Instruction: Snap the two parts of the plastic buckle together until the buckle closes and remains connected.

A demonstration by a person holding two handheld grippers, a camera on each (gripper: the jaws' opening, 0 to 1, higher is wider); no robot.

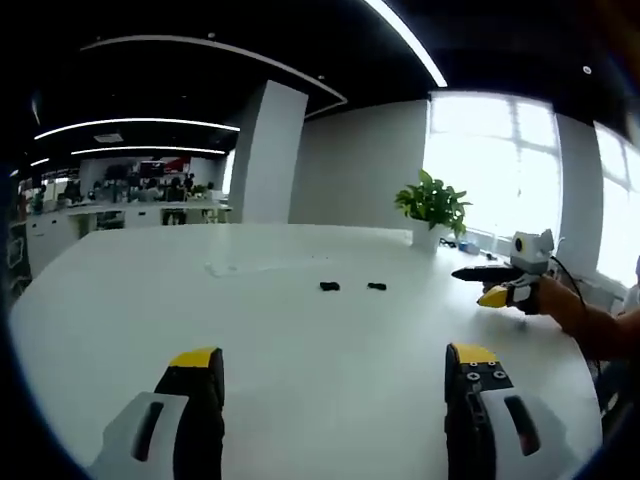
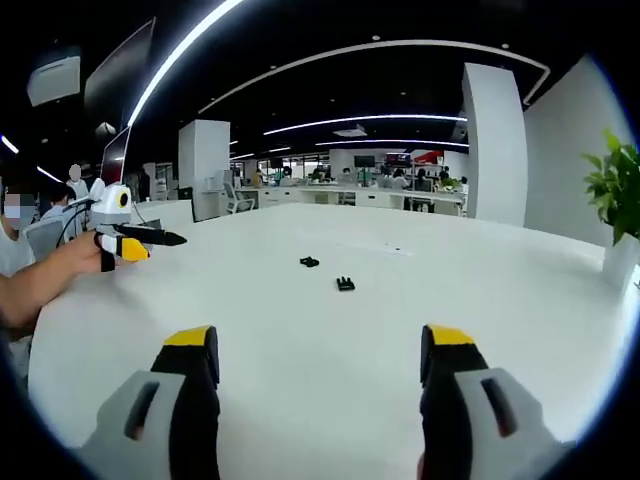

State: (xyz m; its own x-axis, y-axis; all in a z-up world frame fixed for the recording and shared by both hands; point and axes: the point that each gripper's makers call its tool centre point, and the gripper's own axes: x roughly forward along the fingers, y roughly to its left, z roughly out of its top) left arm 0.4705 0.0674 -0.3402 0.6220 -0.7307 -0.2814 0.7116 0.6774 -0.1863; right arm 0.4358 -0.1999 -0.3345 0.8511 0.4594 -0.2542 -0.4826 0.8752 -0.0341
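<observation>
You face a broad white table [image 1: 300, 380] in an open-plan office, with both yellow-tipped, black-and-grey grippers held above it and the buckle not yet touched. The two small black plastic buckle parts lie apart from each other near the table's middle, well ahead of both tools: in the left gripper view one part [image 1: 329, 286] sits just left of the other [image 1: 376, 286]; in the right gripper view the same pair appears as a farther piece [image 2: 309, 262] and a nearer one [image 2: 345, 284].

Your left gripper [image 1: 335, 365] stands with its jaws spread wide and nothing between them; your right gripper [image 2: 318, 345] is likewise wide apart and empty.

Judging by their look, the parts are light, stiff and smooth, so they are likely to skid on the slick tabletop when nudged. You would do best to pinch each across its flat body, leaving the mating end free; which piece carries the prongs is too small to tell.

A potted green plant in a white pot [image 1: 433, 212] stands at the table's far edge by the bright windows.
</observation>
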